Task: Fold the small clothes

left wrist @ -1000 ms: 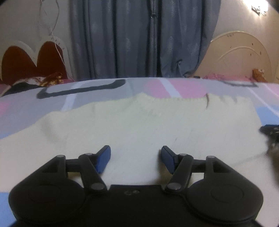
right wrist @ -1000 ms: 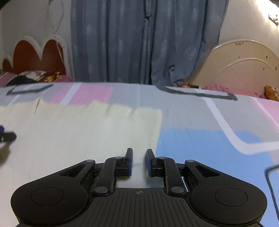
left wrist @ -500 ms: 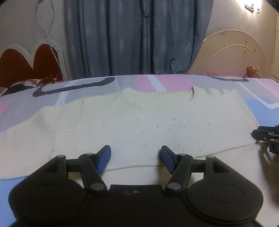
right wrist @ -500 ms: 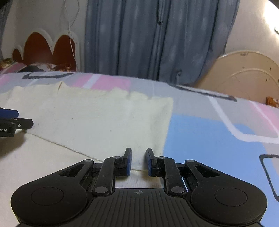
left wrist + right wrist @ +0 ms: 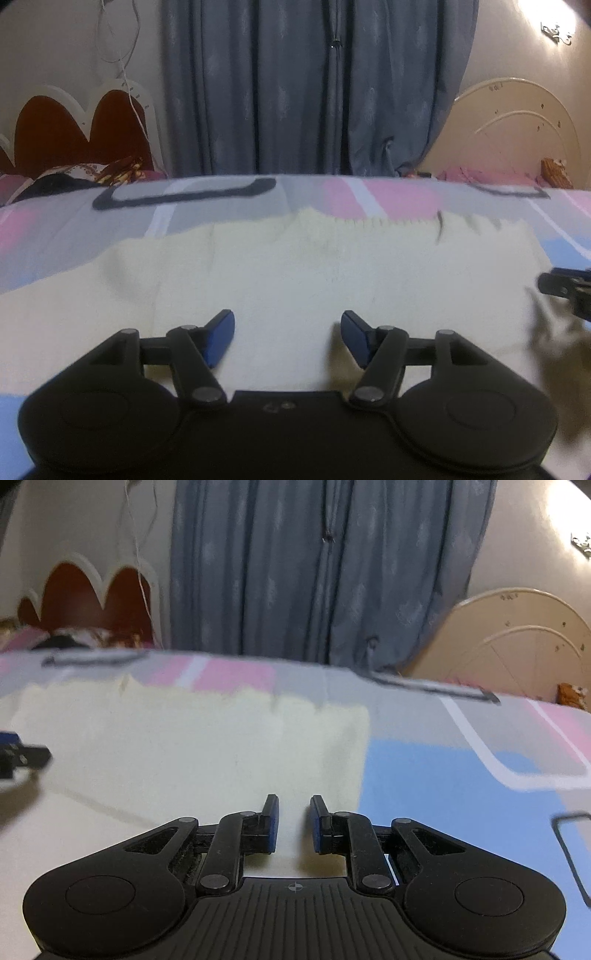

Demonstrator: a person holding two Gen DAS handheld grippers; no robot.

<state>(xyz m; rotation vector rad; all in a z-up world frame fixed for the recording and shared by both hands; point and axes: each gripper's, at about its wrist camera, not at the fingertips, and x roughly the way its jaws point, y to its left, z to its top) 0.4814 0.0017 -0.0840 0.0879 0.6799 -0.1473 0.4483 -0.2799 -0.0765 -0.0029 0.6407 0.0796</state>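
L gripper (image 5: 287,334) wide apart, R gripper (image 5: 294,821) narrowly parted (both empty) over cream sweater (image 5: 314,280).

Cream knitted garment (image 5: 314,280), soft matt cloth, lying on a smooth printed bedsheet (image 5: 461,775). Left gripper (image 5: 287,332): matt black plastic, blue pads (image 5: 221,332). Behind the bedsheet, matt grey-blue cloth curtain (image 5: 314,85).

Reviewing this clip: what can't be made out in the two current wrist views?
- Near hem of the cream garment: left wrist view, hidden behind the left gripper; right wrist view, hidden behind the right gripper.
- Garment's left sleeve end: cut off by the left wrist frame edge.
- Knit texture and collar detail: motion-blurred in both views.
- Items by the red headboard: too small and blurred to identify.
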